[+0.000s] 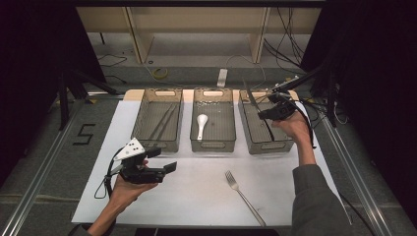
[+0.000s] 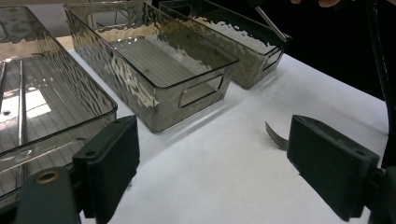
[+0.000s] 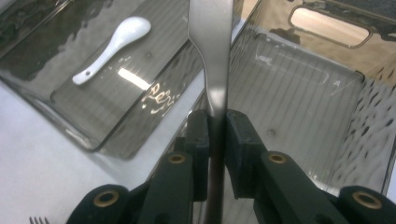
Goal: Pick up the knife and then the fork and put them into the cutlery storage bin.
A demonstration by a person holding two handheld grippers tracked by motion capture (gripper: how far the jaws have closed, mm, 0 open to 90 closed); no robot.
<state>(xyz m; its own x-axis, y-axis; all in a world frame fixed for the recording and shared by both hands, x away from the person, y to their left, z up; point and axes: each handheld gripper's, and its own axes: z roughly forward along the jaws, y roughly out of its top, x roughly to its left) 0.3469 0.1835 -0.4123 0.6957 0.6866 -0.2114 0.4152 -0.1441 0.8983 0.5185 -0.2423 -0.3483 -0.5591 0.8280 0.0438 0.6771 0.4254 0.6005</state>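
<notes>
High view: white tabletop (image 1: pixel 196 196), dark room, L fingers (image 2: pixel 210 163) apart, R fingers (image 3: pixel 215 140) clamped on knife (image 3: pixel 212 56).

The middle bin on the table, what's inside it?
A single white spoon lies on the ribbed floor of the middle bin, bowl toward the far end. The rest of the floor looks bare through the clear walls; only small dark specks show, too small to identify.

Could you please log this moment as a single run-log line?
right claw: shut on knife | over right bin | left claw: open | fork: on table
</notes>
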